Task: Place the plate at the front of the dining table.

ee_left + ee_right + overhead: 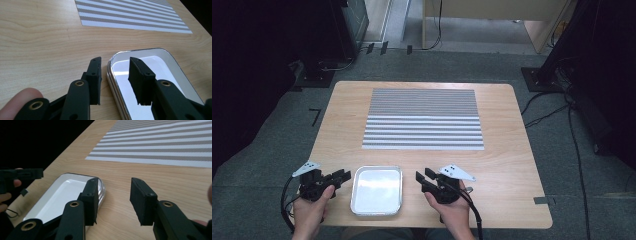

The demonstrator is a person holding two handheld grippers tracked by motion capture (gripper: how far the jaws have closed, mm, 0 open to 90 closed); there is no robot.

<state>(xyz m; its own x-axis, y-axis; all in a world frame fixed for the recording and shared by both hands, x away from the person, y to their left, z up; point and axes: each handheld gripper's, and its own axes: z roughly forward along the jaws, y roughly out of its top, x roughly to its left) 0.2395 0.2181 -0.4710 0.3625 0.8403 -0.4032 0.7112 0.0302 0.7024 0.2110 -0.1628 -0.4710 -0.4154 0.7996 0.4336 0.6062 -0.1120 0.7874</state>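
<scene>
Probably lab: cables (548,116), camera stands (539,77)

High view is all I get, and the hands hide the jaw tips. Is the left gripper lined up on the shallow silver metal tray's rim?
Observer: Yes. In the left gripper view, the shallow silver metal tray's rim lines up between the left gripper's open jaws. No pad touches it.
Operator: And the right gripper?
Observer: The right gripper is open too. The tray's rim peeks out beside one jaw, and mostly bare wooden table lies between them.
</scene>
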